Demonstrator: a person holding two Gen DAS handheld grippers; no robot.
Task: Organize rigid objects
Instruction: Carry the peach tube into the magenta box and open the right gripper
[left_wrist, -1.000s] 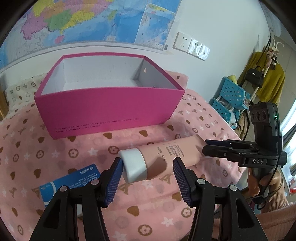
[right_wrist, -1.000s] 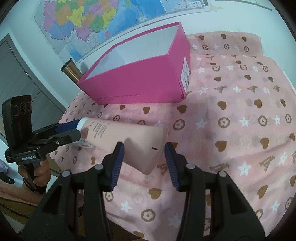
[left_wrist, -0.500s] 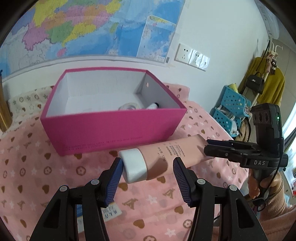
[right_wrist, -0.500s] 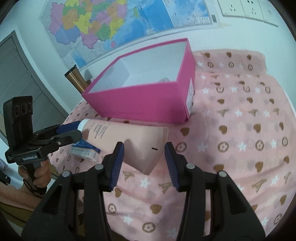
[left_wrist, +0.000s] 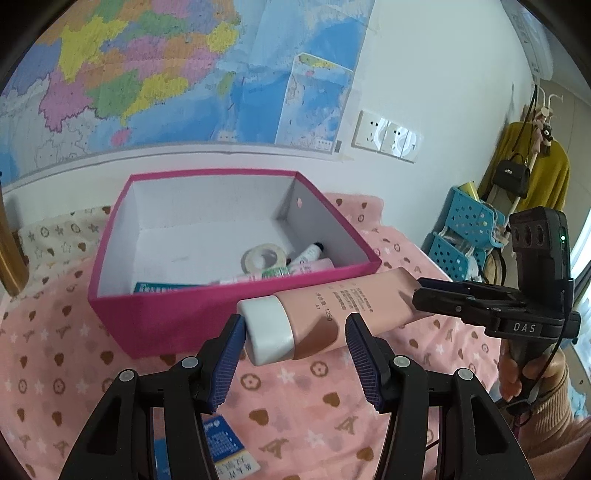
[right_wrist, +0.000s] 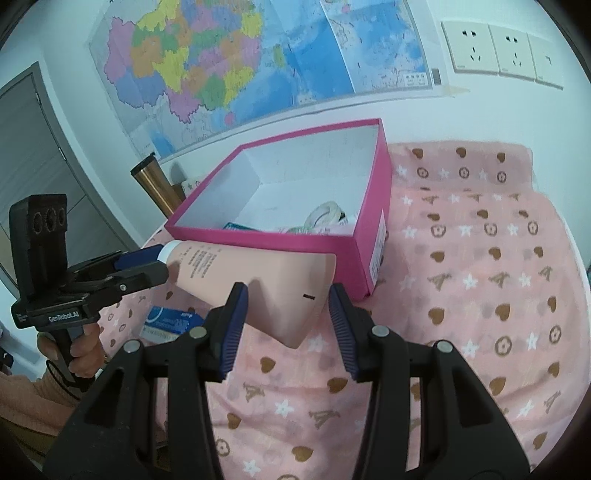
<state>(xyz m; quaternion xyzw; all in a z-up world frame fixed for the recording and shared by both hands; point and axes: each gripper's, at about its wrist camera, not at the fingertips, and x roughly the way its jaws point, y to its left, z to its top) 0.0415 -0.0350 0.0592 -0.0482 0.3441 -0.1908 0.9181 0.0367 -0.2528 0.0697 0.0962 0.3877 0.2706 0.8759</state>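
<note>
I had the pink tube (left_wrist: 343, 306) held off the bed between my two grippers. My left gripper (left_wrist: 295, 345) was clamped on the white cap end, its blue pads pressing either side of the cap. My right gripper (right_wrist: 284, 317) was clamped on the flat crimped tail, and in the left view it came in from the right side (left_wrist: 443, 299). The tube hung level, just in front of the near wall of the pink box (left_wrist: 207, 317) and about as high as its rim, not yet over the opening.

I counted one tube in my grip, one box, and inside it one roll of tape (left_wrist: 263, 257), two smaller tubes (left_wrist: 310, 254) lying against the right wall, and the edge of one teal packet (left_wrist: 159, 287). One blue carton (right_wrist: 170, 319) lay on the pink patterned bedspread (right_wrist: 480, 280) below the tube. One copper flask (right_wrist: 155, 188) stood behind the box, under the wall map (left_wrist: 147, 74).

Against a second earlier, both grippers had come up with the tube, which had been resting on the bedspread then; the box's contents, hidden before, now showed
</note>
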